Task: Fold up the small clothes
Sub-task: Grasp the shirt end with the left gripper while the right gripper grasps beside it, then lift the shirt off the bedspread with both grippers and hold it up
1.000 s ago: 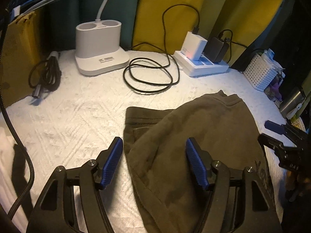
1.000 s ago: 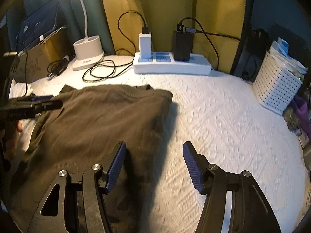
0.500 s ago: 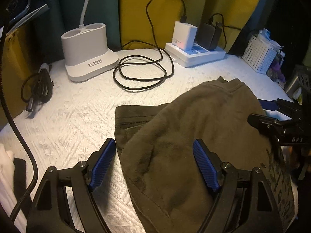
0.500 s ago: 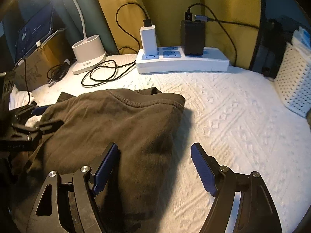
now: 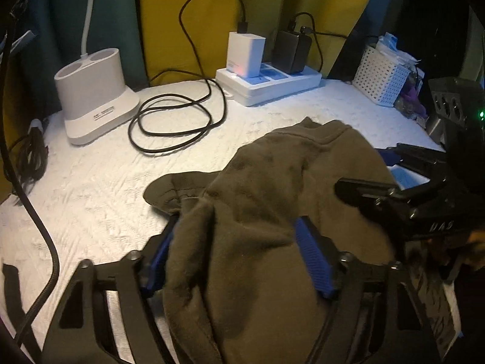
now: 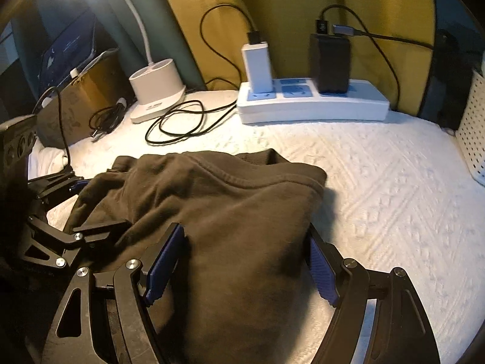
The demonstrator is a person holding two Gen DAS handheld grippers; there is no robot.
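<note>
Both tongs, the left gripper [image 5: 236,251] and the right gripper [image 6: 245,261], are standing spread wide, released, with the olive garment [image 6: 230,200] bunching between their blue fingers [image 6: 165,261] on the white cloth [image 6: 379,176].

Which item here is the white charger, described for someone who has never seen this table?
Find the white power strip against the yellow curtain. The white charger stands upright in its left end, a black cable in its top. Its neighbour, the black adapter, is dark and wider.
</note>
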